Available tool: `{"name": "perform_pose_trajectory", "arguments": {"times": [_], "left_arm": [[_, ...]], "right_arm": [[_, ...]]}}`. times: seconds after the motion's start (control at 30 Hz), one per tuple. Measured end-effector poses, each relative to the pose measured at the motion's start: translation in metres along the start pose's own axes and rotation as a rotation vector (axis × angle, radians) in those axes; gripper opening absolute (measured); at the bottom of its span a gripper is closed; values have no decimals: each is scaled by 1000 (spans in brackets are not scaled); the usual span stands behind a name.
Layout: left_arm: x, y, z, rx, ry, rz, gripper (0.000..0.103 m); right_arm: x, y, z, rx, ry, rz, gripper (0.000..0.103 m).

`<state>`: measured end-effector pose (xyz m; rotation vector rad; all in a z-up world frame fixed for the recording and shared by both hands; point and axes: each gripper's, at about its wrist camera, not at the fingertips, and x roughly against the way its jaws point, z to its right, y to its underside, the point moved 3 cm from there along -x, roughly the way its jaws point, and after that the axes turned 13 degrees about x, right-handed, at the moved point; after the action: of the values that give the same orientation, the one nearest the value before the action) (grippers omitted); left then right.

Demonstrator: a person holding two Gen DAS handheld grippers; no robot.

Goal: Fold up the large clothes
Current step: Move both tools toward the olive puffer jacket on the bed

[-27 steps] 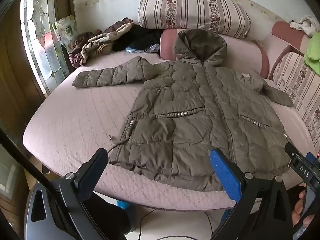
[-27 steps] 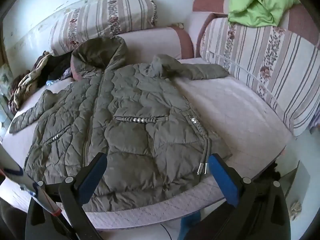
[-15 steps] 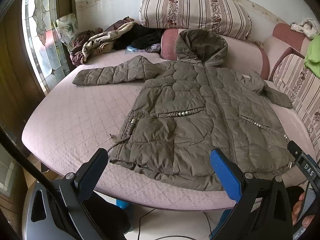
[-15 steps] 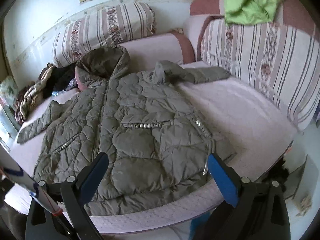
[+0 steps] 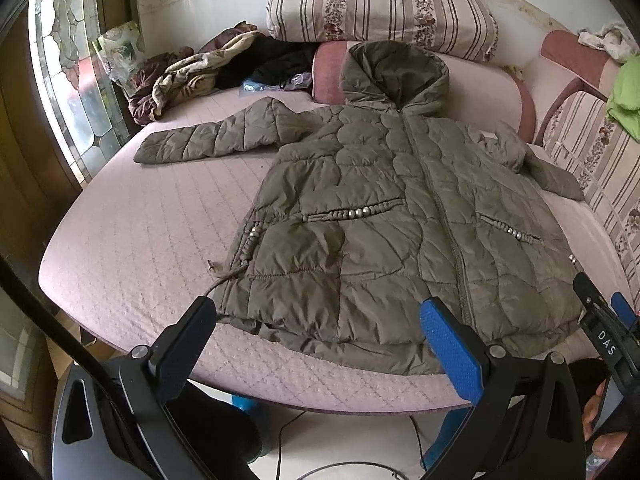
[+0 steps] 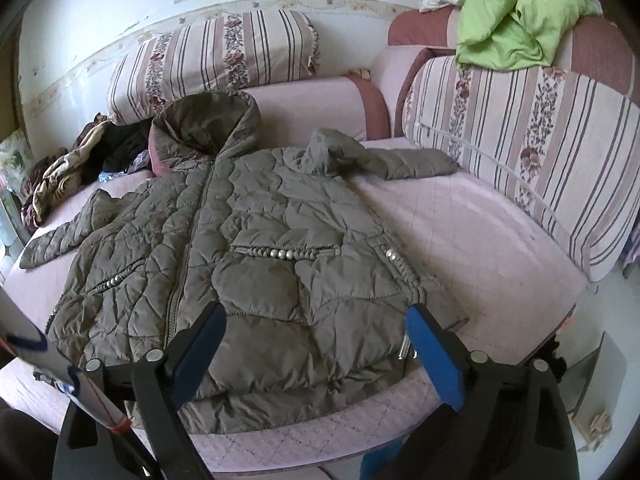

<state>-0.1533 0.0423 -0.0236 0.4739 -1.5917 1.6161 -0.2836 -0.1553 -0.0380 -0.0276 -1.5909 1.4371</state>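
Both grippers have edged closer to the coat's point(image 5: 384, 224) hem at the bed's point(image 5: 132, 248) near edge. Left gripper point(image 5: 320, 332) and right gripper point(image 6: 316, 344) gape empty — best pinch the hem corners squarely.

The person's hand point(image 5: 600, 420) is cut off.

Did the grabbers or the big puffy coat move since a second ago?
Both grabbers crept closer to the olive-green quilted hooded coat, the right gripper more than the left gripper. Both stay open, holding nothing. The coat still lies flat on the pink quilted bed, sleeves spread.
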Motion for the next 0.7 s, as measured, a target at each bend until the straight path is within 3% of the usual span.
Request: {"name": "perform_pose_trajectory", "arguments": {"times": [0.33, 0.7], "left_arm": [[25, 2, 1, -30, 22, 51, 102], [73, -3, -16, -20, 2, 180, 102]], "right_arm": [[23, -4, 1, -15, -11, 2, 91], [62, -18, -7, -15, -37, 74, 90]]}}
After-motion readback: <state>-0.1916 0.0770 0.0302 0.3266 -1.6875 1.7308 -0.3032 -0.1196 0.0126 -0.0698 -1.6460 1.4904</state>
